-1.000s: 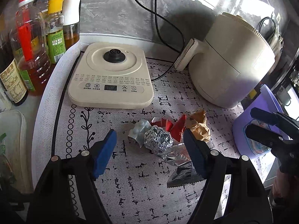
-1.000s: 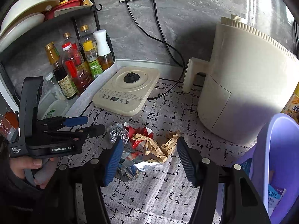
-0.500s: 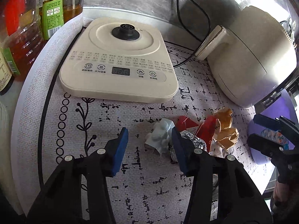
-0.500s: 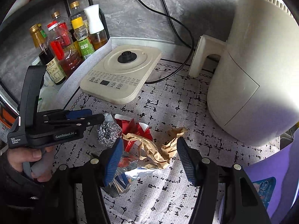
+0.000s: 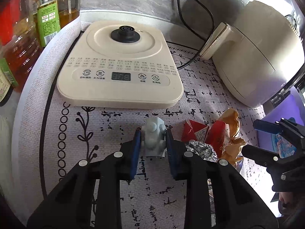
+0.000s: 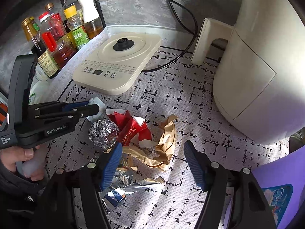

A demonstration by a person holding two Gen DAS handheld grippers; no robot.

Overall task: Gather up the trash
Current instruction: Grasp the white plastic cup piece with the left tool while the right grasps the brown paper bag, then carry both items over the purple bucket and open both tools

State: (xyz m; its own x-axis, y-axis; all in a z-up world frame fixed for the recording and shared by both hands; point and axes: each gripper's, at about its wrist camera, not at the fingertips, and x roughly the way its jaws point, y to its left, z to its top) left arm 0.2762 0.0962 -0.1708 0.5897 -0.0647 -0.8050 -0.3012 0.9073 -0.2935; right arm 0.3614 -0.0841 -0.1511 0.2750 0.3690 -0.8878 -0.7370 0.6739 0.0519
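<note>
My left gripper [image 5: 153, 140] is shut on a pale blister pack [image 5: 154, 137] lying on the patterned mat; it also shows in the right wrist view [image 6: 96, 106]. Beside it lie a foil ball [image 6: 103, 131], a torn red carton [image 6: 132, 128] and crumpled brown paper [image 6: 164, 148]. Flat foil wrappers [image 6: 131, 184] lie nearer. My right gripper [image 6: 153, 162] is open and empty, over the brown paper. A purple bin [image 6: 282, 189] stands at the right, with a blue wrapper inside.
A cream induction cooker base [image 5: 122, 64] sits behind the trash. A cream air fryer [image 6: 263, 57] stands at the right with black cords behind. Oil and sauce bottles [image 6: 63, 36] line the left. The mat [image 5: 76, 171] covers the counter.
My left gripper moved forward and down, then closed on the blister pack. My right gripper moved lower and closer to the brown paper, staying open.
</note>
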